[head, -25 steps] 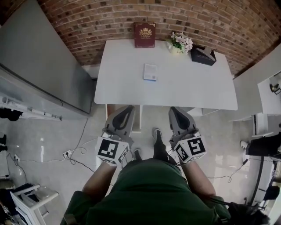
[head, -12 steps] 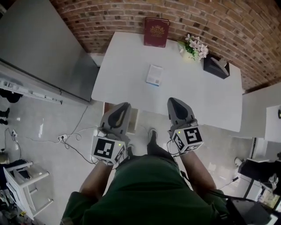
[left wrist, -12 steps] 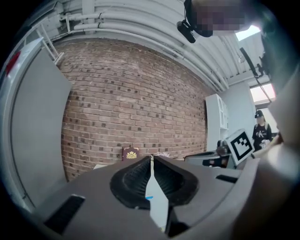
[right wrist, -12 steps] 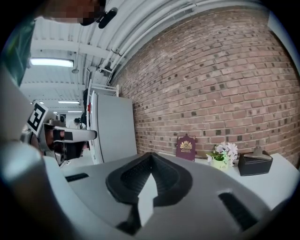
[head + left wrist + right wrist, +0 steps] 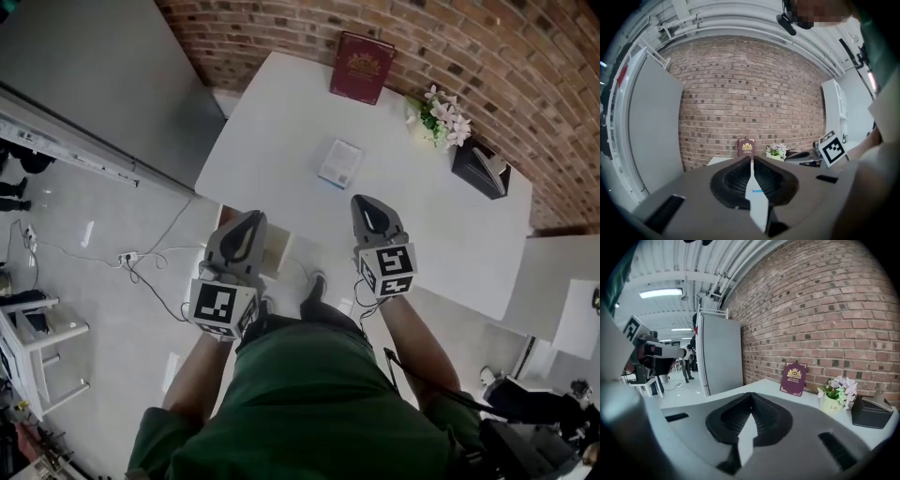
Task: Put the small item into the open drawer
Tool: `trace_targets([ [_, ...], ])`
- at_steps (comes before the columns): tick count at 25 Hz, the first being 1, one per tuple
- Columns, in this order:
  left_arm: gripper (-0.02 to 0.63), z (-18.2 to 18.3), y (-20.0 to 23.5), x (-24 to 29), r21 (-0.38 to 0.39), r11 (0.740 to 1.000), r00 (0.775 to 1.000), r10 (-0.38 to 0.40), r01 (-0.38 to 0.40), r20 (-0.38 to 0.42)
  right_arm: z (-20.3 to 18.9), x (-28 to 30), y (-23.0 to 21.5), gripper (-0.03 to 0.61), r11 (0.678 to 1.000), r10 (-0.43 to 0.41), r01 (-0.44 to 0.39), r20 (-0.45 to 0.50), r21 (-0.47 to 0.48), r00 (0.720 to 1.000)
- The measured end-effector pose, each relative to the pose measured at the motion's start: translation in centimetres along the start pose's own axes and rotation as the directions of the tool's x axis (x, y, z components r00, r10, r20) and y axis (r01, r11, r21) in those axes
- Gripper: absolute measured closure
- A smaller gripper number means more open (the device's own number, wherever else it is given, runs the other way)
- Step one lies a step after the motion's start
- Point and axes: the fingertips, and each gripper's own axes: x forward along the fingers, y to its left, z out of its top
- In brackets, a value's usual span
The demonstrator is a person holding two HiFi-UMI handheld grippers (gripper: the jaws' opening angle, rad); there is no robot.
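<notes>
small item [image 5: 339, 162]: flat white rectangular pack, thin blue strip along its lower edge, some faint print on the face, too small to read. it lies flat on the white table [image 5: 450, 234], upper middle of the head view, clear of everything else on the top and untouched. down-frame from it, left gripper [image 5: 251, 217] and right gripper [image 5: 367, 201] are both held in the air at the table's near edge, noses pointing at the table, well apart from the item; the right one is over the tabletop, the left one is just off its edge. left gripper view: jaws together at the tips, nothing in them, only white table and a bit of blue showing through the slit behind the tips. right gripper view: jaws closed too, empty. a pale box-like shape [image 5: 277, 250] sits below the near table edge between the two grippers; can't tell if that's the drawer. at the far side of the table, against the brick wall [image 5: 525, 56]: maroon book [image 5: 362, 67] standing upright, small pot of pale flowers [image 5: 441, 117], black tissue box [image 5: 483, 169]. grey cabinet [image 5: 84, 75] fills the upper left of the frame. bottom of frame: person's green top [image 5: 319, 403], one shoe [image 5: 314, 291] on the floor.
</notes>
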Motion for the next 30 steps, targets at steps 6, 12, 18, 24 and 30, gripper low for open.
trace_targets([
  [6, 0.595, -3.1, 1.5, 1.9, 0.026, 0.998, 0.996, 0.060, -0.058, -0.072, -4.0, 3.7, -0.7, 0.540, 0.990, 0.079, -0.094, -0.133, -0.104, 0.988],
  [12, 0.595, -5.2, 2.2, 2.5, 0.010, 0.998, 0.990, 0.066, -0.065, -0.127, -8.9, 7.9, -1.4, 0.482, 0.963, 0.077, -0.149, -0.301, -0.224, 0.950],
  [18, 0.595, -6.8, 3.5, 1.8, -0.008, 0.997, 0.984, 0.079, -0.081, -0.160, -12.4, 12.0, -2.1, 0.397, 0.932, 0.041, -0.188, -0.425, -0.310, 0.904],
  [24, 0.595, -8.6, 5.0, 0.2, -0.024, 0.994, 0.975, 0.104, -0.111, -0.194, -15.0, 15.4, -2.9, 0.334, 0.912, 0.011, -0.210, -0.490, -0.352, 0.871],
  [30, 0.595, -10.3, 6.6, -1.6, -0.043, 0.988, 0.966, 0.133, -0.146, -0.221, -16.4, 17.8, -2.6, 0.302, 0.887, 0.006, -0.252, -0.536, -0.388, 0.844],
])
